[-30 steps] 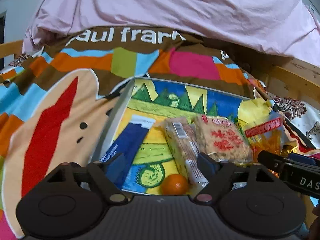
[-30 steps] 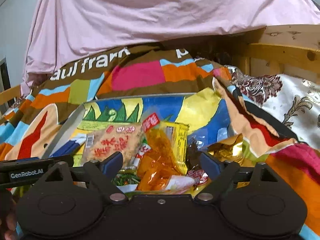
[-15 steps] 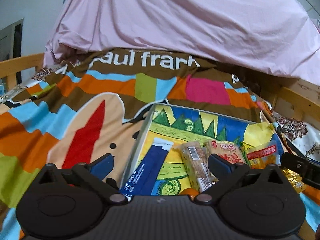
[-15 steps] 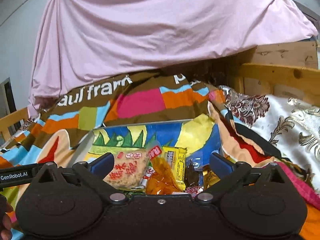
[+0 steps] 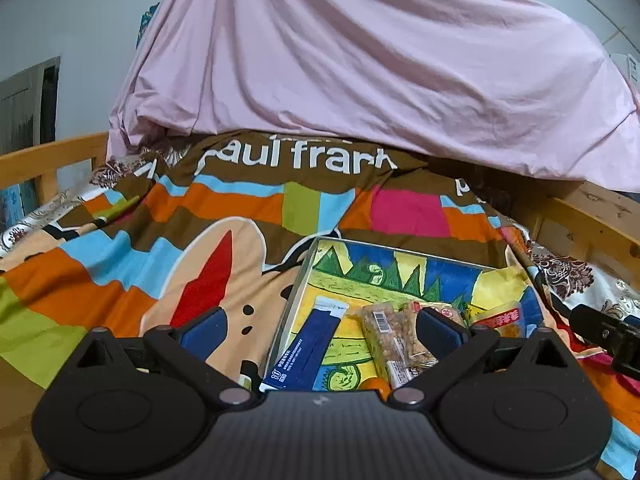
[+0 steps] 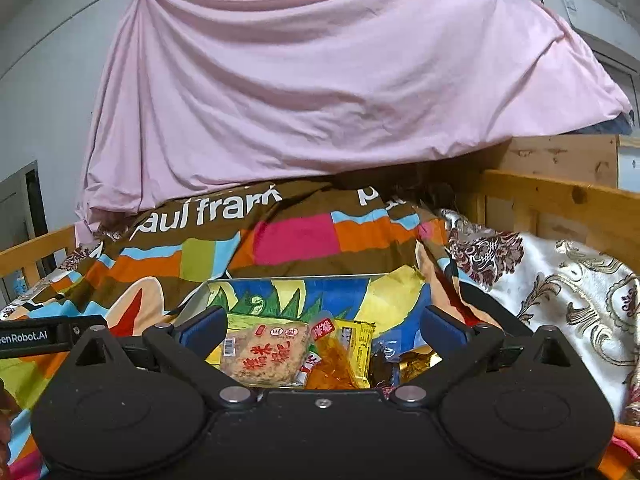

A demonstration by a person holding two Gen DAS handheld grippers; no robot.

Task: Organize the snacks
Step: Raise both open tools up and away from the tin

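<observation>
Snack packets [image 6: 276, 354] lie in the painted shallow tray [image 5: 400, 254] ahead of both spread, empty grippers [image 5: 320, 330] [image 6: 322, 328]; sorting seems done

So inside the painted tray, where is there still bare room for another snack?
Bare: the tray floor along its far wall, above the blue packet, and the strip between that packet and the rice bar. Crowded: the right half, where the rice cake, orange bag and yellow packet overlap.

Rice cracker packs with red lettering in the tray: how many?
1, a rice cracker pack mid-tray, beside the orange snack bag. The gripper body hides the tray's near part, so more may be there.
</observation>
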